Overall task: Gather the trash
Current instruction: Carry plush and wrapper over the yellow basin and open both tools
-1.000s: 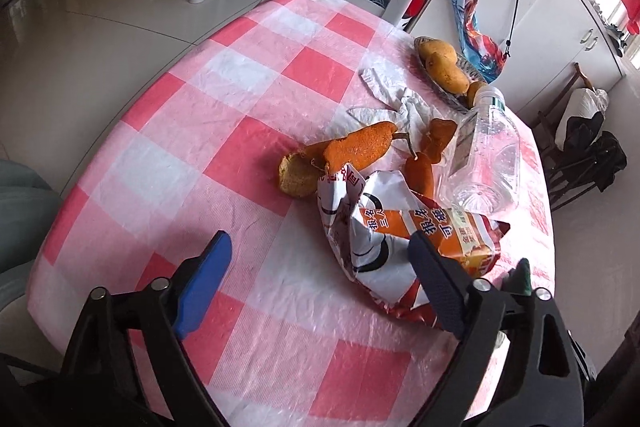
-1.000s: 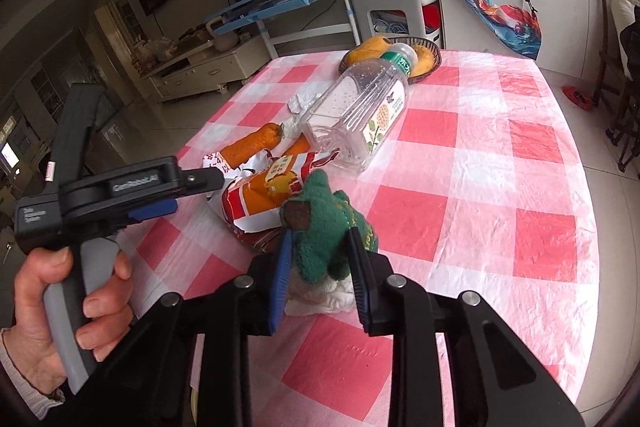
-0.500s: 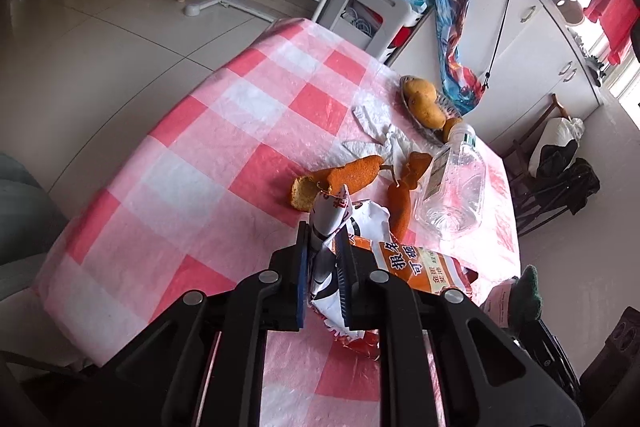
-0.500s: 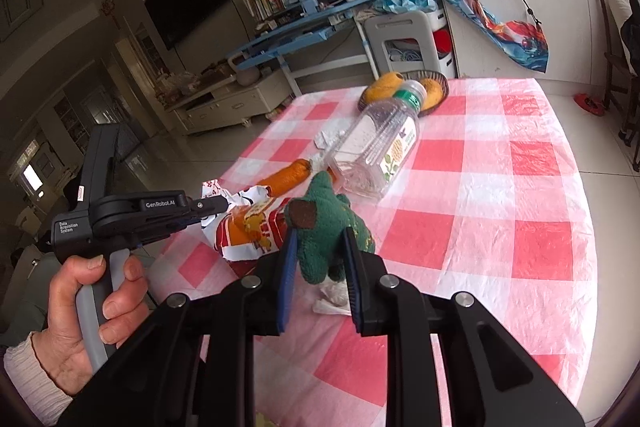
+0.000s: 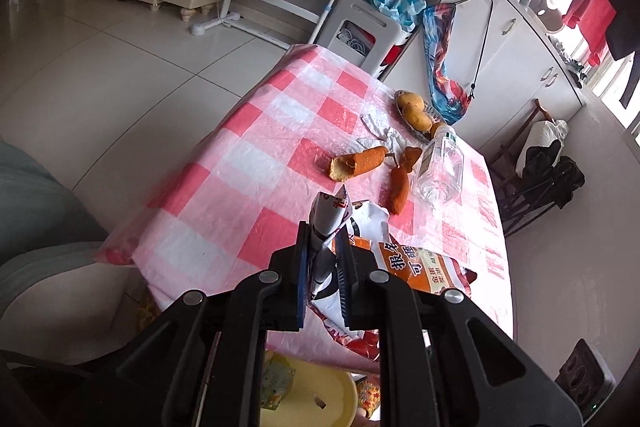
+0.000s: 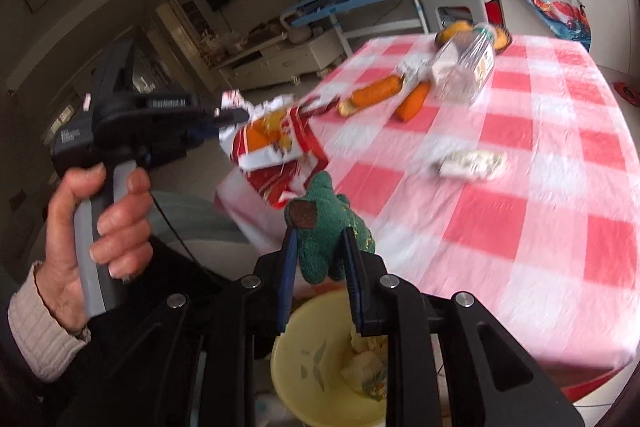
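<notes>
We are mid-carry: both pieces of trash are lifted off the bench (image 6: 560,163) and on their way to the yellow bin (image 6: 320,367) that sits on the floor just below its near edge. The left gripper (image 5: 323,267) has its fingers clamped on a twisted corner of the snack bag (image 5: 404,259), a crinkled foil wrapper in white, red and orange that hangs loose and will flap. The right gripper (image 6: 320,259) has its fingers pressed on a green knitted scrap (image 6: 324,235), soft and fuzzy with a brown patch, held right above the bin's mouth. We judge the next move to be parting the right fingers over the opening, then swinging the bag across and letting go. Waiting on the bench are two orange peel pieces (image 5: 360,163), a clear ribbed plastic bottle (image 5: 440,171) lying on its side, and crumpled tissue (image 6: 472,163)
</notes>
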The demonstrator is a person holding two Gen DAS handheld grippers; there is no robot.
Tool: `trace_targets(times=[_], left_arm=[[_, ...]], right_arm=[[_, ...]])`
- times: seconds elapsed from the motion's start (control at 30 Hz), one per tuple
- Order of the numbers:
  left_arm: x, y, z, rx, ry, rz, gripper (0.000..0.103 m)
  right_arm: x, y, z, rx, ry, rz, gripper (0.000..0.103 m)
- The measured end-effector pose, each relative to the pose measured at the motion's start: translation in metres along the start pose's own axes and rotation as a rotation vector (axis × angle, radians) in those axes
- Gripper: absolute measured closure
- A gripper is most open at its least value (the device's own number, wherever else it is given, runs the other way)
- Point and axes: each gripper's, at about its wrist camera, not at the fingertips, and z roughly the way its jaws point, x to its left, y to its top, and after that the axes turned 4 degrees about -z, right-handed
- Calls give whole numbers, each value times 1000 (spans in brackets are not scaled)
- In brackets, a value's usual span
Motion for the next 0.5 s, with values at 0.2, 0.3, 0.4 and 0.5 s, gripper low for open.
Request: trace_targets(times=[0.2, 0.3, 0.4, 0.5], left_arm=[[-6, -36, -19, 11, 46, 116, 90], [-9, -55, -25, 22, 80, 176, 90], [-12, -77, -31, 51, 101, 256, 90], [-16, -101, -27, 130, 112, 346, 87]], right_arm=[[16, -25, 4, 80, -25, -11, 67], [12, -23, -13, 11, -43, 13, 65], [4, -24, -28, -66, -70, 70, 53], [-5, -23, -36, -123, -101, 129, 51]])
